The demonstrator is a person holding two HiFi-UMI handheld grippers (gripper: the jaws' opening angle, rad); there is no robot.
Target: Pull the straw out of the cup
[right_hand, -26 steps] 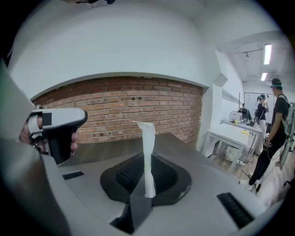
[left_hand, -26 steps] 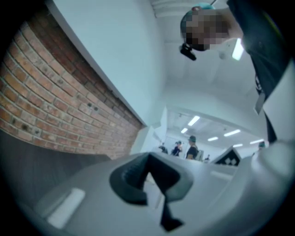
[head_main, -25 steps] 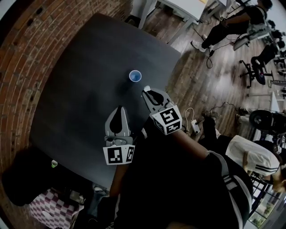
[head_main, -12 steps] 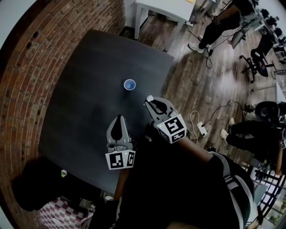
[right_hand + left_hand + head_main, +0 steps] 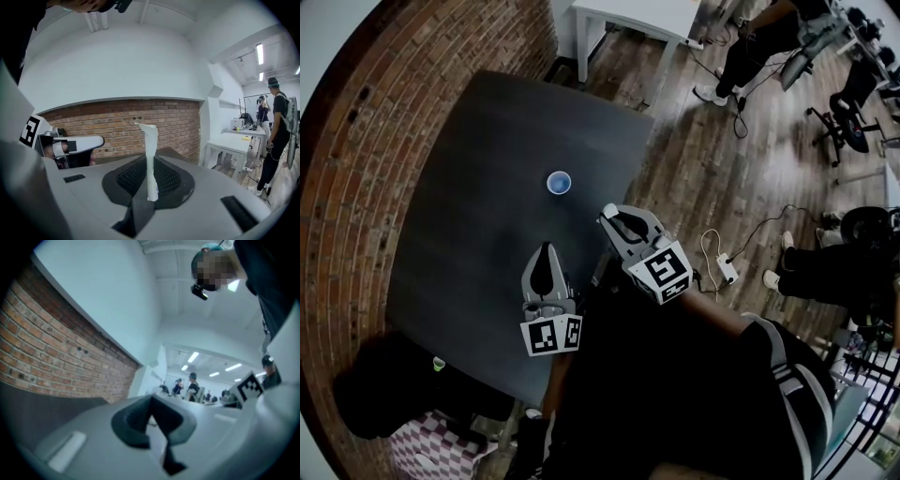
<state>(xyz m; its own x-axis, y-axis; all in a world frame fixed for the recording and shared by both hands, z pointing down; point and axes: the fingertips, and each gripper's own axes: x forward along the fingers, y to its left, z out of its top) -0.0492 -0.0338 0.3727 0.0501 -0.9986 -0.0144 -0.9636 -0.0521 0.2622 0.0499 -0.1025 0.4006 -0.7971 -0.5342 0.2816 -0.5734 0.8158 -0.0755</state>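
Note:
A small blue cup (image 5: pixel 559 183) stands alone on the dark table (image 5: pixel 487 187), with no straw in it. My right gripper (image 5: pixel 611 215) hovers at the table's near right edge, shut on a white straw (image 5: pixel 151 159) that sticks up between its jaws; the straw tip (image 5: pixel 608 209) shows white at the jaw ends. My left gripper (image 5: pixel 546 253) hangs over the table's near part, left of the right one, shut with nothing between its jaws. In the left gripper view the left gripper (image 5: pixel 152 401) points up at the room.
A brick wall (image 5: pixel 356 159) borders the table's left. A white table (image 5: pixel 628 19) stands beyond it on the wood floor (image 5: pixel 712 178). People and office chairs (image 5: pixel 844 103) occupy the right. A power strip with cable (image 5: pixel 724 270) lies on the floor by my right arm.
The head view has shifted, so the cup sits farther left and the grippers lower. Both grippers hold about the same pose relative to each other, the straw still in the right one.

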